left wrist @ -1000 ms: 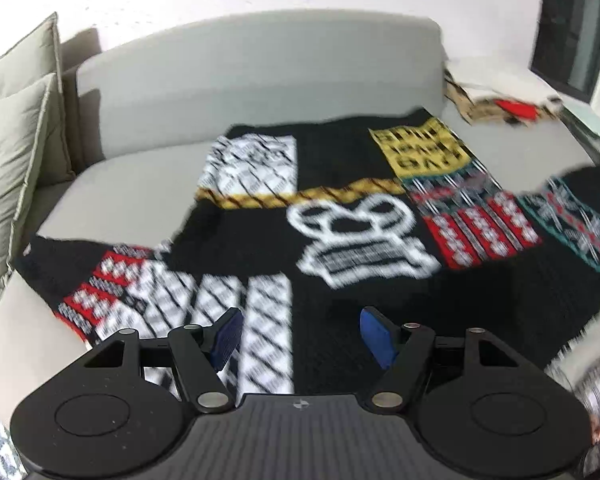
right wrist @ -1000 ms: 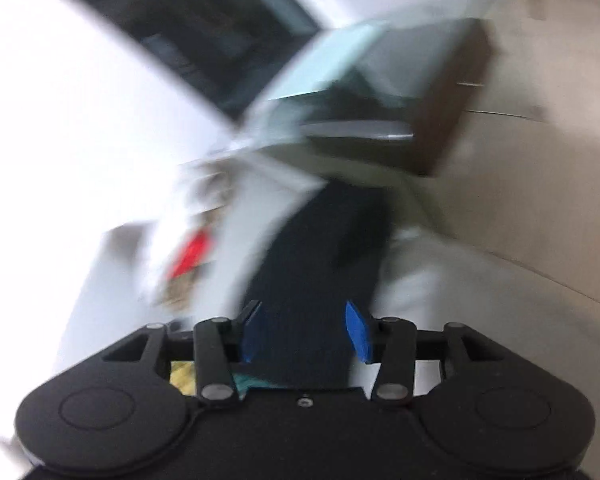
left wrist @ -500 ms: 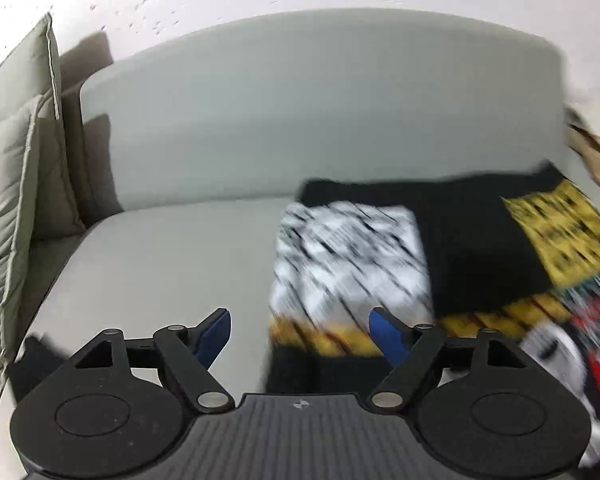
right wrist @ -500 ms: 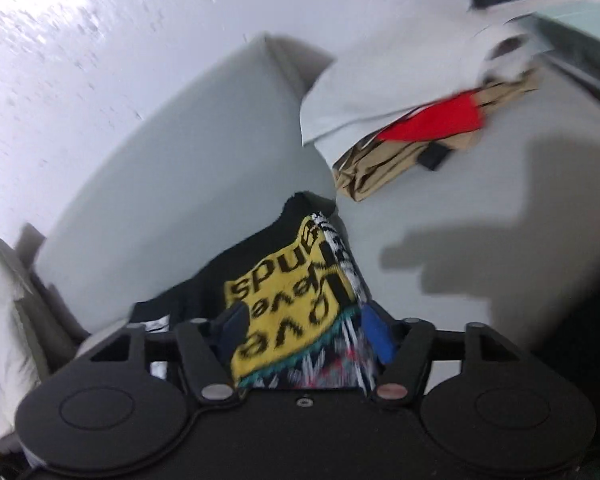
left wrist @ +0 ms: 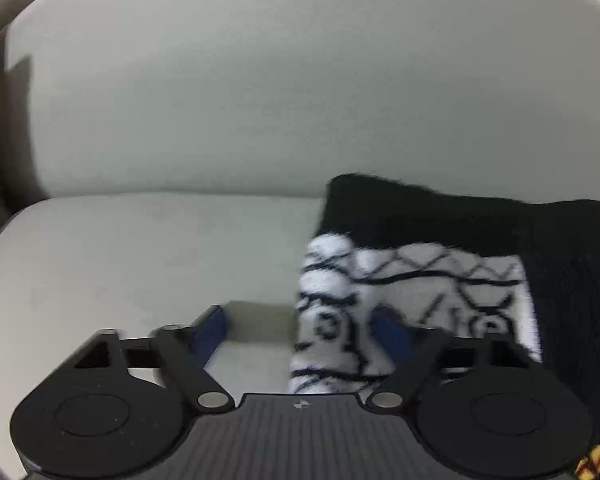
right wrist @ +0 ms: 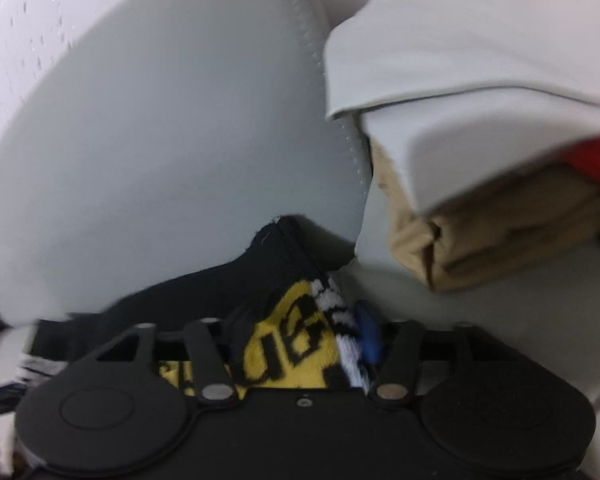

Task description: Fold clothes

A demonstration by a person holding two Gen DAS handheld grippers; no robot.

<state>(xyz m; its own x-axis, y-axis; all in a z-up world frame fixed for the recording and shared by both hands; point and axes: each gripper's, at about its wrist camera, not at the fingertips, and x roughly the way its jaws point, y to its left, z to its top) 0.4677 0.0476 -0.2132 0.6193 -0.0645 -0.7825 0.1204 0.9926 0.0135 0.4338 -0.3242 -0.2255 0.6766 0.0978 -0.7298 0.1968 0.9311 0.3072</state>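
Two grippers are low over the sofa, one at each back corner of the patchwork sweater (left wrist: 412, 280). Nearest in the left wrist view, the left gripper (left wrist: 300, 332) has its jaws closing, blue pads still apart: the left pad (left wrist: 210, 330) hangs over bare grey seat cushion (left wrist: 120, 264), while the right pad sits over the white panel with black lattice lines. The sweater's left edge runs between the two pads, yet neither pad is pressing on the knit. Blur softens everything here.

Over in the right wrist view, the right gripper (right wrist: 296, 344) is closing too. Its right-hand blue pad (right wrist: 367, 336) lies against the white and black strip at the sweater's edge, and the yellow panel with black lettering (right wrist: 292, 344) bunches up between the fingers. The left pad is hidden behind the fabric, so a firm clamp cannot be confirmed from here; the cloth fills the gap.

A little farther, the sweater's black ribbed hem (right wrist: 284, 248) lies at the back of the seat, its corner peaking up against the backrest (right wrist: 172, 140). To the right, just beside that corner, sits a pile of folded clothes (right wrist: 480, 128): pale grey on top, a sliver of red, tan below. Beyond it all, the curved grey backrest fills both views.
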